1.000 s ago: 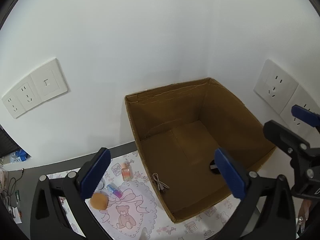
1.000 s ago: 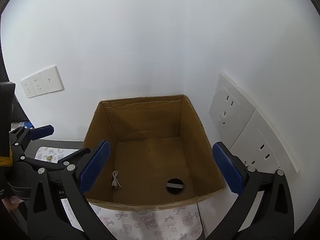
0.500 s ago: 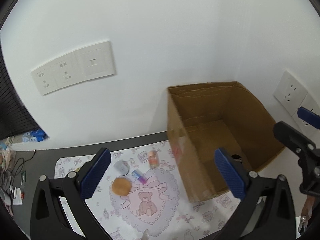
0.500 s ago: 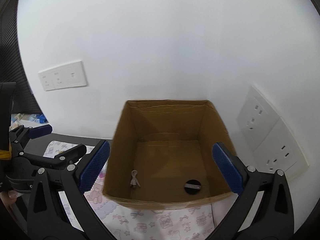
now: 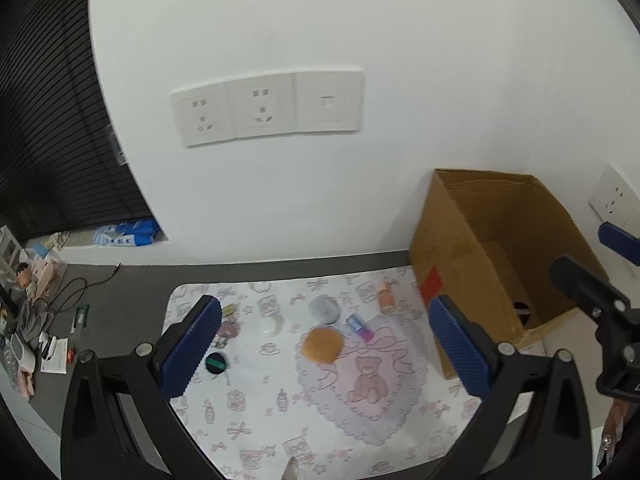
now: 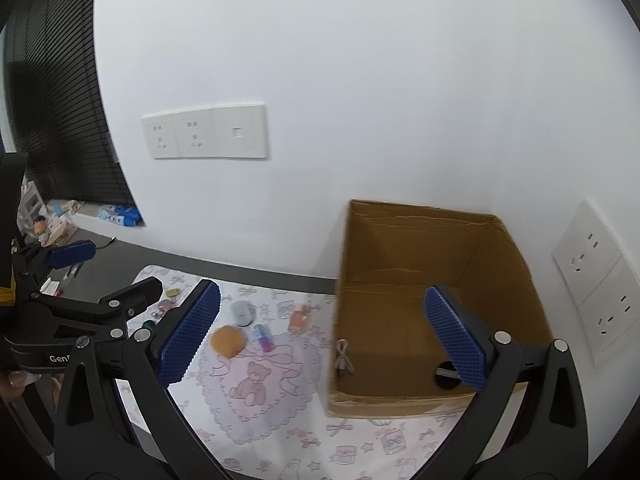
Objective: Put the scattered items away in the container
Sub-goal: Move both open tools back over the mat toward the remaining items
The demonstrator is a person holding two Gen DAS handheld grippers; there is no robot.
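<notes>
An open cardboard box (image 5: 448, 264) (image 6: 516, 256) stands at the right of a patterned mat (image 5: 256, 396) (image 6: 280, 412). It holds a white cable (image 6: 344, 358) and a black round lid (image 6: 446, 374). On the mat lie an orange puff (image 5: 322, 345) (image 6: 227, 341), a pink-blue tube (image 5: 359, 327) (image 6: 264, 337), an orange bottle (image 5: 385, 297) (image 6: 298, 317), a grey round case (image 5: 324, 309) (image 6: 242, 312), a white cap (image 5: 271, 325) and a black-green lid (image 5: 216, 363). My left gripper (image 5: 326, 354) is open and empty above the mat. My right gripper (image 6: 320, 332) is open and empty in front of the box.
Wall sockets (image 5: 268, 108) (image 6: 592, 284) sit on the white walls behind and to the right. Cables and small clutter (image 5: 36, 320) lie on the dark desk at the left. A dark blind (image 5: 52, 120) hangs at far left.
Both grippers have swung left, away from the box. The box has shifted to the right in both views and more of the mat with its scattered items has come into view.
</notes>
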